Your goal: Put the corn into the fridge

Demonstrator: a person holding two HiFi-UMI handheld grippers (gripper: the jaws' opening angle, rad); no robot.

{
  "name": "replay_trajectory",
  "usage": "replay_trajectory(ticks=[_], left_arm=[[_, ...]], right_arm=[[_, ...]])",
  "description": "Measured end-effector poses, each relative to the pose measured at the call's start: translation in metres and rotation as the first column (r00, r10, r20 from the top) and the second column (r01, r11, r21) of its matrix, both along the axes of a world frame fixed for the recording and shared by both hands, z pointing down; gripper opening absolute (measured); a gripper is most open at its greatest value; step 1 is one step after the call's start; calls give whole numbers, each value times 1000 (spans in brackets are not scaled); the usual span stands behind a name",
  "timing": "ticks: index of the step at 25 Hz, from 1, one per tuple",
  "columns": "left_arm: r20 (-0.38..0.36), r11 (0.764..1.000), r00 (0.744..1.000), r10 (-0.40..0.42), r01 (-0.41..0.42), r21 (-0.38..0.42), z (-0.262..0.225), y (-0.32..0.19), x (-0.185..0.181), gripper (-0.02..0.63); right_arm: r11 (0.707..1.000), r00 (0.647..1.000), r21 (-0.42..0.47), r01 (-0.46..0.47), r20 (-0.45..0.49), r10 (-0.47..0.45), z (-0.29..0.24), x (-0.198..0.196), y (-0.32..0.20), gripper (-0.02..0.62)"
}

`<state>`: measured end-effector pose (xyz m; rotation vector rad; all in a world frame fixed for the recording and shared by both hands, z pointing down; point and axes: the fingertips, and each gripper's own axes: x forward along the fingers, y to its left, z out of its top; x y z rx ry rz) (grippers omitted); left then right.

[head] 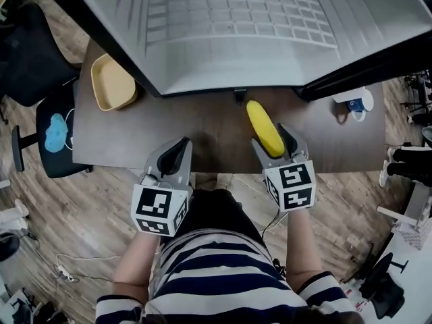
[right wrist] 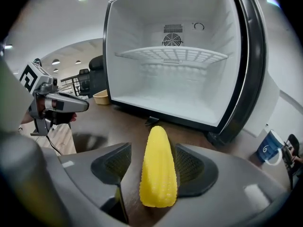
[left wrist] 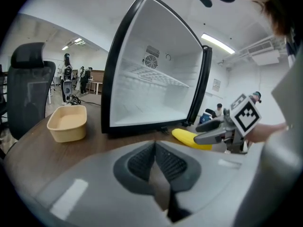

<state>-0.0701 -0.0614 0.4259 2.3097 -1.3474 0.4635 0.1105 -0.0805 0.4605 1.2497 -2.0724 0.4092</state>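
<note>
Right gripper view has the corn (right wrist: 159, 167) lying on the brown worktop (right wrist: 118, 122) at lower centre, between the spread jaws of the right hand-held gripper (right wrist: 152, 151) (a gap shows beside the frame-left pad), before the open fridge (right wrist: 142, 56); left hand-held gripper (left wrist: 154, 145) closed, empty

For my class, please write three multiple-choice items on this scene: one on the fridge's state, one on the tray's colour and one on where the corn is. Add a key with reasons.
1. The fridge is:
A. shut
B. open
C. lying on its side

2. The tray is:
A. beige
B. blue
C. black

3. The corn is:
A. inside the fridge
B. in the tray
C. on the table, between the jaws of the right gripper

Key:
1 B, both gripper views look straight into its white inside.
2 A, it shows pale beige in the head view.
3 C, it lies on the dark tabletop with a jaw on either side.
</note>
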Motion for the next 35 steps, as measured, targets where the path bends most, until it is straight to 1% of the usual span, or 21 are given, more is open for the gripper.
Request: replay_trajectory(ticks=[5,9,19,24,25,27,35], left_arm=[[-4,999,999,-32,31,-21,14,-5,9,0],[-11,998,998,-54,54,-33,21,-7,15,0],[-23,995,995,-96,95,-40,34,-20,20,0],[-25,994,995,-101,99,-46,38,-19,22,0],[-26,994,995,-100,99,-47,39,-19,22,0],[-26,994,995,-99,98,-48,39,-18,23,0],[-20,995,995,-94,94,-39,35,-15,21,0]], right_arm=[[998,1000,-63,19,-14,-20,21,7,-8,276],[993,999,-113,46,2,-46,32,4,-10,282],[982,998,-180,57,-6,-59,55,7,-12,284],[982,999,-182,48,4,-48,57,11,-12,281],[982,999,-181,46,3,-46,57,11,-12,268],[983,999,-179,42,-1,-43,56,11,-12,261],[984,998,-167,63,-16,-67,53,8,-7,258]])
